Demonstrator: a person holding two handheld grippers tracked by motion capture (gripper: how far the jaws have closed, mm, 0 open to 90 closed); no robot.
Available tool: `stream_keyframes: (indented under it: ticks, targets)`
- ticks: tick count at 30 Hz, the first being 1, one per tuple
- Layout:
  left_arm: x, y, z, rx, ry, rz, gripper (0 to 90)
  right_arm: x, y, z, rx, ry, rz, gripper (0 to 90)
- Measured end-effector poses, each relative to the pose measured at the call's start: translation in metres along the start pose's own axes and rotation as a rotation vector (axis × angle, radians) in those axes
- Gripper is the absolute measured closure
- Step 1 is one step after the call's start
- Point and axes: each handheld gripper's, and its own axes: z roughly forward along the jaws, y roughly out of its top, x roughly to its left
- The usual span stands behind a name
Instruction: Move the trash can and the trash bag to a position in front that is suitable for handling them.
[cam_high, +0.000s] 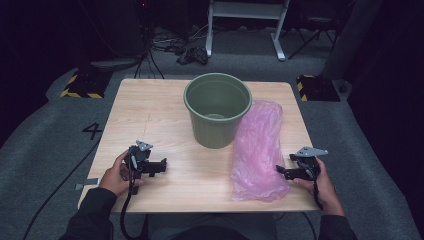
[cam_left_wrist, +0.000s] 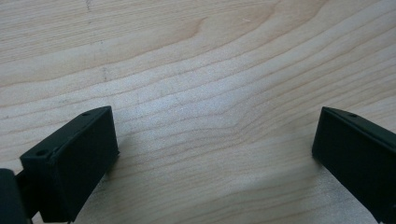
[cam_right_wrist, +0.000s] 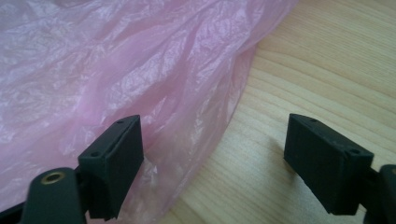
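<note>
Counter (cam_high: 165, 105): light wood-grain top, standing on grey carpet.
Bucket (cam_high: 217, 110): green plastic, upright near the far middle of the counter.
Bag (cam_high: 259, 150): crumpled pink plastic, lying just right of the bucket and touching its side, reaching to the near edge.
Left gripper (cam_high: 161, 167): held low at the near left, jaws spread wide over bare wood, gripping nothing.
Right gripper (cam_high: 281, 171): at the bag's near right edge, jaws wide apart; one jaw over the pink film, the other over wood, nothing clamped.
</note>
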Motion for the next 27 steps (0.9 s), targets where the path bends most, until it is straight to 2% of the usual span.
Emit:
stream_keyframes:
  ticks: [2,5,6,7,10,15,17,21,24,25,27]
  targets:
    - [0.001,0.0,0.0,0.001,-0.006,0.007,0.0,0.002,0.002,-0.005,0.004,-0.024,-0.038,21.6]
    - [0.003,0.0,0.0,0.0,-0.02,0.025,0.0,0.002,0.005,-0.017,-0.05,-0.025,-0.037,23.4]
    - [0.003,0.0,0.0,0.0,-0.02,0.025,0.3,0.002,0.005,-0.017,-0.05,-0.025,-0.037,23.4]
    - [0.004,-0.001,-0.001,-0.002,-0.027,0.038,0.3,0.002,0.008,-0.026,-0.09,-0.028,-0.033,24.3]
    - [0.007,-0.003,-0.003,0.0,-0.058,0.068,0.3,0.005,0.013,-0.03,-0.131,-0.004,-0.052,25.5]
    - [0.013,-0.008,-0.008,0.002,-0.114,0.133,0.3,0.024,0.014,-0.016,-0.093,0.11,-0.137,25.6]
    - [0.014,-0.008,-0.008,0.001,-0.122,0.138,0.3,0.032,0.015,-0.009,-0.079,0.139,-0.157,25.8]
    - [0.015,-0.01,-0.009,0.0,-0.142,0.158,0.3,0.048,0.019,0.005,-0.046,0.178,-0.198,25.6]
    - [0.014,-0.01,-0.01,-0.002,-0.136,0.166,0.3,0.054,0.021,0.009,-0.039,0.187,-0.214,25.6]
    - [0.012,-0.011,-0.012,-0.012,-0.118,0.19,0.3,0.058,0.022,0.012,-0.037,0.201,-0.217,25.3]
    - [0.013,-0.011,-0.011,-0.008,-0.123,0.183,0.3,0.062,0.022,0.016,-0.027,0.197,-0.222,24.2]
